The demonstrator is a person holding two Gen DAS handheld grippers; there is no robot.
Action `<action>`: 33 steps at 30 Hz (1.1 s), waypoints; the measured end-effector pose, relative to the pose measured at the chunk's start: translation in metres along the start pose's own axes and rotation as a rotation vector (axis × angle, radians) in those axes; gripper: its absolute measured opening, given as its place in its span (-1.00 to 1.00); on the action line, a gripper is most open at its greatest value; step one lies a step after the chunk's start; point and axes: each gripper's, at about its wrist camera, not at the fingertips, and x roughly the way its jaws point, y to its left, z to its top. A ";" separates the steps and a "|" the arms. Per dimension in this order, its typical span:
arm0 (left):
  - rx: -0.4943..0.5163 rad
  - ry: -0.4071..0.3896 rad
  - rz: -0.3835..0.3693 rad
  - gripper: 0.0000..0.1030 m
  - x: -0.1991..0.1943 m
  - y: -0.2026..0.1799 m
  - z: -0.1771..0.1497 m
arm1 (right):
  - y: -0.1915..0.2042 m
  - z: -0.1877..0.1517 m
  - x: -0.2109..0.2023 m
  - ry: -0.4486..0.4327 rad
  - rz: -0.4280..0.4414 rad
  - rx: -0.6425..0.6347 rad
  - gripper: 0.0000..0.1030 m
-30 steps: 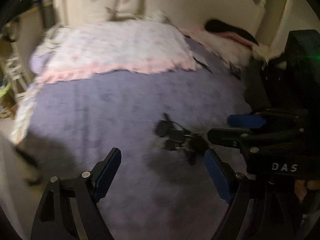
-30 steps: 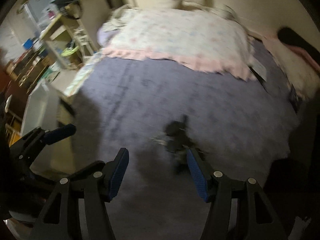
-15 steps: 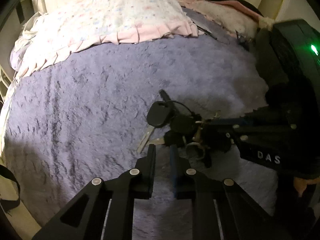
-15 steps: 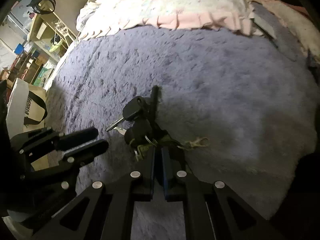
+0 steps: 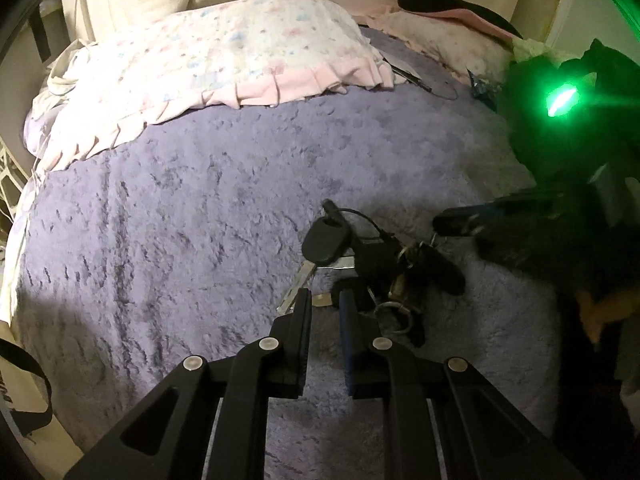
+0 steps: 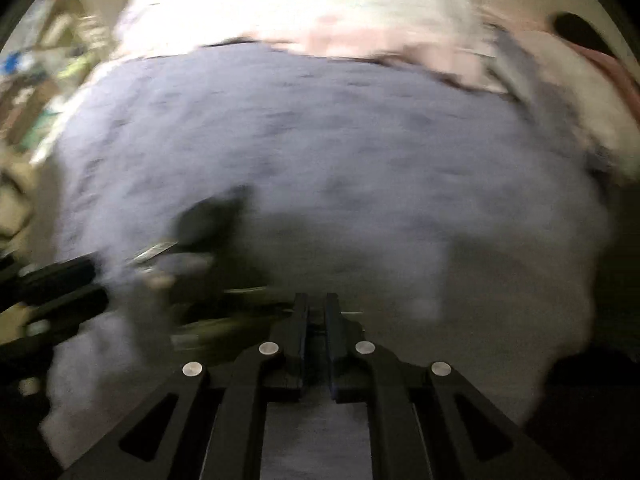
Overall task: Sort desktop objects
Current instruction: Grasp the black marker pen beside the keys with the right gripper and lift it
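Keys [image 5: 360,256] lie bunched on a purple fleece blanket [image 5: 180,220] covering a bed — no lettering legible. Left gripper [image 5: 325,300] fingers nearly closed, a key tip between them; right gripper [image 6: 316,308] fingers almost together, grasp unclear through blur. Floral quilt [image 5: 240,48] behind.

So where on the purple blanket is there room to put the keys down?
The wide bare stretch of purple blanket is free, between the pink-frilled quilt behind and the bunch of keys. It is crowded on the right: the keys lie there between the left gripper and the right gripper.
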 end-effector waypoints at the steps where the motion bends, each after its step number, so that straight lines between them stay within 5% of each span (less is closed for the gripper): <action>1: -0.008 0.000 -0.002 -0.72 0.000 0.002 -0.001 | -0.011 -0.001 -0.006 -0.009 0.052 0.053 -0.88; 4: -0.039 0.012 0.005 -0.72 0.006 0.010 -0.001 | -0.015 -0.007 -0.022 -0.023 0.273 0.123 -0.87; 8: -0.060 0.019 0.012 -0.72 0.008 0.013 -0.004 | 0.017 -0.013 -0.005 0.062 0.374 0.061 -0.88; 12: -0.061 0.024 -0.010 -0.72 0.013 0.008 -0.003 | 0.010 -0.007 0.006 0.051 0.274 0.081 -0.97; 14: -0.058 0.017 -0.028 -0.72 0.015 0.003 -0.001 | -0.008 -0.003 0.015 0.074 0.295 0.151 -1.00; 17: -0.047 0.011 -0.071 -0.72 0.020 -0.008 0.002 | -0.019 -0.002 0.016 0.068 0.172 0.142 -0.99; 22: -0.018 0.009 -0.149 -0.72 0.032 -0.030 0.006 | -0.024 -0.004 -0.012 0.016 0.227 0.157 -0.91; 25: -0.025 0.042 -0.127 -0.61 0.050 -0.033 0.005 | -0.032 -0.003 -0.021 0.002 0.249 0.171 -0.91; 29: -0.106 0.057 -0.188 -0.59 0.057 -0.016 0.005 | -0.031 -0.001 -0.022 0.005 0.259 0.184 -0.91; 33: -0.035 0.046 -0.114 -0.57 0.049 -0.021 0.001 | -0.022 0.000 -0.020 0.012 0.245 0.172 -0.91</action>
